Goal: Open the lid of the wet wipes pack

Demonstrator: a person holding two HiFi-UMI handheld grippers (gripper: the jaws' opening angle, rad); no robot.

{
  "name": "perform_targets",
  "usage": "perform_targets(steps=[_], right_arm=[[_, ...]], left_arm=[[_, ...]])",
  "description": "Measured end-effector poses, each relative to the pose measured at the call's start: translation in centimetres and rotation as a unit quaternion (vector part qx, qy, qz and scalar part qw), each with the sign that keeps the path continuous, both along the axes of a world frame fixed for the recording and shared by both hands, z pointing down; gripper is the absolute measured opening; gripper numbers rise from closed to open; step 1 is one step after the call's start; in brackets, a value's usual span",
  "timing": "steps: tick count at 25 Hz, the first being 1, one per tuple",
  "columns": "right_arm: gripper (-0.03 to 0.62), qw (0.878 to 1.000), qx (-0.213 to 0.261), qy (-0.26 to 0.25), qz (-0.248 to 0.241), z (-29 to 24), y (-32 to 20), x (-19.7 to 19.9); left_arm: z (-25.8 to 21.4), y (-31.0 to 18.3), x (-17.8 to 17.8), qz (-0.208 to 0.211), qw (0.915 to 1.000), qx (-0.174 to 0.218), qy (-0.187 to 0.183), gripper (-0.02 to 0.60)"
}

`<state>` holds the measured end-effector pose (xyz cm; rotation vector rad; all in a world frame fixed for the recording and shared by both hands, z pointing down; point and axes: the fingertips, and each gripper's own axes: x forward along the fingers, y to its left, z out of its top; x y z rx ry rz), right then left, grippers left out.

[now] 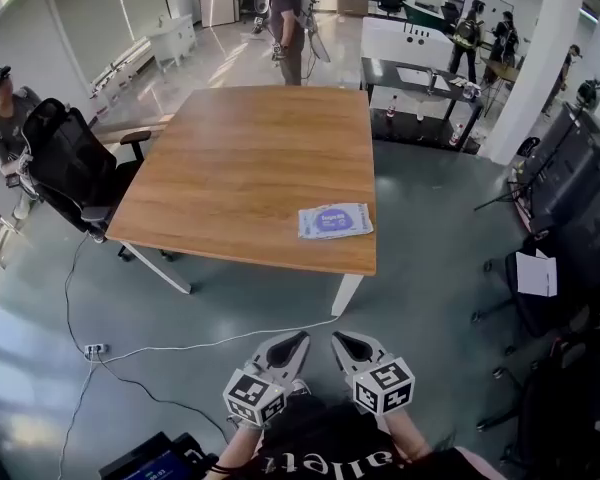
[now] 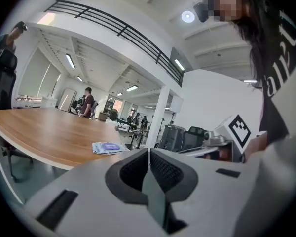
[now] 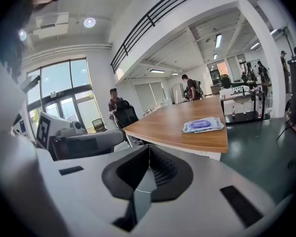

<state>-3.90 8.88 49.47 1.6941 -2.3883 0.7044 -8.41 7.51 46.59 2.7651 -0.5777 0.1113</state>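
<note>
A pale blue wet wipes pack (image 1: 335, 221) lies flat near the front right corner of a square wooden table (image 1: 240, 168), its lid down. The pack also shows small in the left gripper view (image 2: 107, 147) and in the right gripper view (image 3: 203, 125). My left gripper (image 1: 302, 337) and right gripper (image 1: 336, 338) hang side by side over the floor, well short of the table's near edge. Both are shut with nothing between the jaws. Each points toward the table.
A black office chair (image 1: 70, 163) stands at the table's left side, with a seated person behind it. Cables and a power strip (image 1: 96, 349) lie on the grey floor. Black chairs and equipment (image 1: 570, 228) crowd the right. People stand by desks at the back.
</note>
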Motion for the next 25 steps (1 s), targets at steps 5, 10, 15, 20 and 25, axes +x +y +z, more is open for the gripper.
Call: perform_targets(steps=[5,10,15,20,25], right_arm=[[0.011,0.999,-0.013,0.009,0.029,0.5,-1.4,1.6],[0.011,0.999,-0.022,0.014,0.038,1.3,-4.5,3.5],[0.011,0.999,-0.012,0.023,0.025,2.2,-9.9,6.5],[0.012,0.999,-0.002,0.038,-0.014,2.1,-16.4,9.9],[0.012,0.996,-0.01,0.064,-0.061,2.8,-22.6,14.0]], left_arm=[[1.0,-1.9,0.3,0.013,0.9998,-0.018,0.002,0.003],[2.0,-4.8,0.9,0.009,0.9994,-0.033,0.002,0.003],[3.2,-9.6,1.7,-0.026,0.9989,-0.038,-0.003,0.003],[3.0,-15.4,2.9,-0.086,0.9955,-0.04,-0.013,0.003],[4.0,-21.3,6.4,-0.124,0.9904,-0.052,-0.03,0.005]])
